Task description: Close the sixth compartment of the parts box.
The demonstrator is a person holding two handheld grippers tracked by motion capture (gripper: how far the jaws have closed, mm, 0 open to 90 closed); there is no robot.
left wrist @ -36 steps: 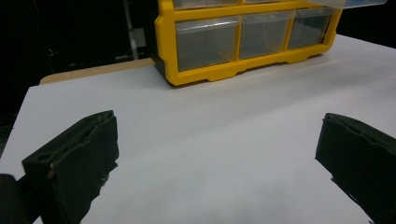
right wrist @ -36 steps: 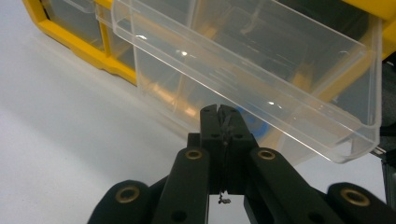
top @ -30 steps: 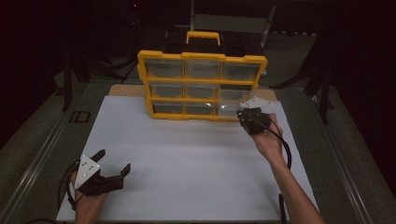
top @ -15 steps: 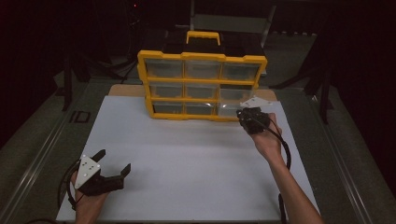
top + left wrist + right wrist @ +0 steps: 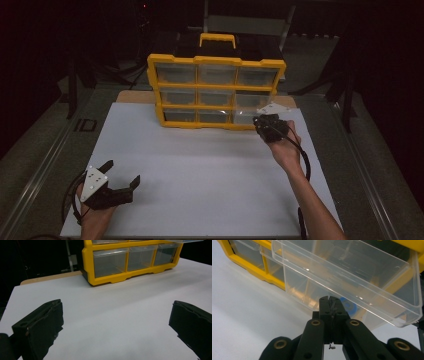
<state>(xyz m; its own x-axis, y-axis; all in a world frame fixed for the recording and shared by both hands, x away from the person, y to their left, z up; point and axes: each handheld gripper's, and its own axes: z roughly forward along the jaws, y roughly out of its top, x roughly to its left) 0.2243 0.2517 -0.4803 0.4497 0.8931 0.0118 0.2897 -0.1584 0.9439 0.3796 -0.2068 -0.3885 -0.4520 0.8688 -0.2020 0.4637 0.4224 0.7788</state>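
Observation:
A yellow organizer (image 5: 216,61) with clear drawers stands upright at the far side of the white mat. The middle drawer of its right column (image 5: 352,272) is pulled out and hangs over my right gripper (image 5: 329,300). That gripper (image 5: 261,121) is shut, its tips at the front lip of the bottom right drawer (image 5: 309,293), which also stands a little out. A blue object (image 5: 349,306) shows through the clear plastic just behind the tips. My left gripper (image 5: 120,176) rests near the mat's front left corner, open, with nothing between its pads (image 5: 40,325).
The white mat (image 5: 210,170) lies on a table with metal rails (image 5: 40,170) along both sides. A black cable (image 5: 304,165) runs back along the right forearm. The surroundings beyond the table are dark.

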